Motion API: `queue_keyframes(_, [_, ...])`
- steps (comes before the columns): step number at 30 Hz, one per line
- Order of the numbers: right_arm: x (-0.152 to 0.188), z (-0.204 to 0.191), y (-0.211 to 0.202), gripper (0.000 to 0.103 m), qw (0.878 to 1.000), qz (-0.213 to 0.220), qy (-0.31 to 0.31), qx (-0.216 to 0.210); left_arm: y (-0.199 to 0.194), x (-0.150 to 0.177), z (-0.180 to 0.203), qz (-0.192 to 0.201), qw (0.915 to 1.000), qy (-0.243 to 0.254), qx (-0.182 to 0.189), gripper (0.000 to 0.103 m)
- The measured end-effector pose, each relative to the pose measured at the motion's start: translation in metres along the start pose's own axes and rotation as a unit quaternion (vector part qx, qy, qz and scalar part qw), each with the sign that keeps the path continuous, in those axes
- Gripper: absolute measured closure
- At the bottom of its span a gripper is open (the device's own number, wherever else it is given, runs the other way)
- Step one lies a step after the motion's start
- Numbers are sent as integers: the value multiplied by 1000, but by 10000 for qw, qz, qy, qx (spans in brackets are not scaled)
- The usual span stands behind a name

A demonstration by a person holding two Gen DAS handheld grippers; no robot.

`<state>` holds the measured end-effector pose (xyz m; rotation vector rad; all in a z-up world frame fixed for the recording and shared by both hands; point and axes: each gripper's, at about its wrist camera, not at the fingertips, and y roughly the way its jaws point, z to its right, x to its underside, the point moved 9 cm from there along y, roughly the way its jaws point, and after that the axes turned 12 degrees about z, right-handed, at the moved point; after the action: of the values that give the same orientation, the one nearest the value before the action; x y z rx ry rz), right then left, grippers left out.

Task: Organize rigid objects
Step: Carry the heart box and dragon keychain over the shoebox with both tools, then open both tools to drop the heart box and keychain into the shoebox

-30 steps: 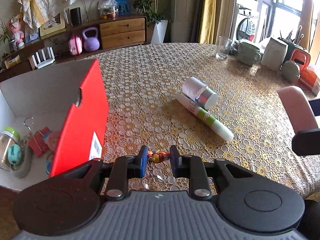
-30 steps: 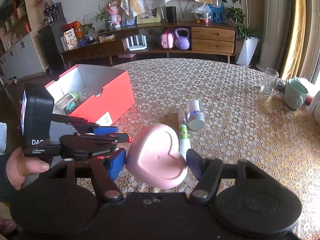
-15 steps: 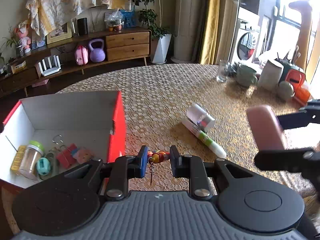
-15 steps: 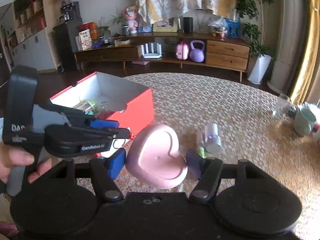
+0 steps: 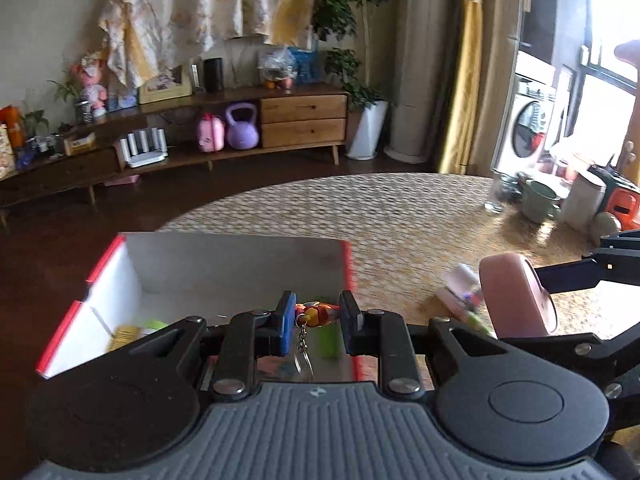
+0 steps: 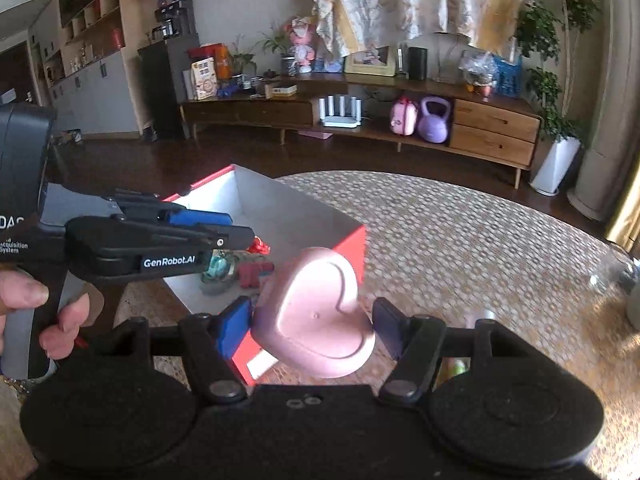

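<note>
Left wrist view: the left hand-held gripper [image 5: 316, 316] is clenched on a small colourful keychain charm [image 5: 316, 315], its chain and ring dangling below, held above the open red box [image 5: 347, 264] that stands on the table [image 5: 400, 216]. The charm hangs over the box's white interior, apparently so that it can be dropped in with the items already there, which are too blurred to name. To the right, the right hand-held gripper [image 5: 520, 300] carries a pink heart-shaped case [image 5: 516, 298] above the table, near a white and green tube [image 5: 460, 304] that lies there unsorted.

Right wrist view: the right hand-held gripper [image 6: 312, 320] grasps the pink heart-shaped case [image 6: 320, 316] by its sides, face tilted toward the camera, just short of the red box's [image 6: 356, 240] near corner, seemingly next in line. A person's hand [image 6: 44, 312] holds the left hand-held gripper [image 6: 240, 232] over the box, where red clips [image 6: 254, 272] lie.
</note>
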<state>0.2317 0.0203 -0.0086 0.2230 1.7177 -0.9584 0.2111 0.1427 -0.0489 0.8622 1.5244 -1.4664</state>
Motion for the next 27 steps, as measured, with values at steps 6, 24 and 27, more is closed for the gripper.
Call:
queue_keyframes(6, [-6,-20,35,37,9996,-152,-230,-114,6,2,-35,-80,9997,3,-249,80])
queue_keyframes(24, [20,-53,144,57,9934,-898,-694,-152,46,33,-119,-536,9954,-498,-626,80])
queue_keyframes(27, [31,-58,158,57,9903,-1080,-865,-137,58,37,-123,-627,9947,-515,-629,80])
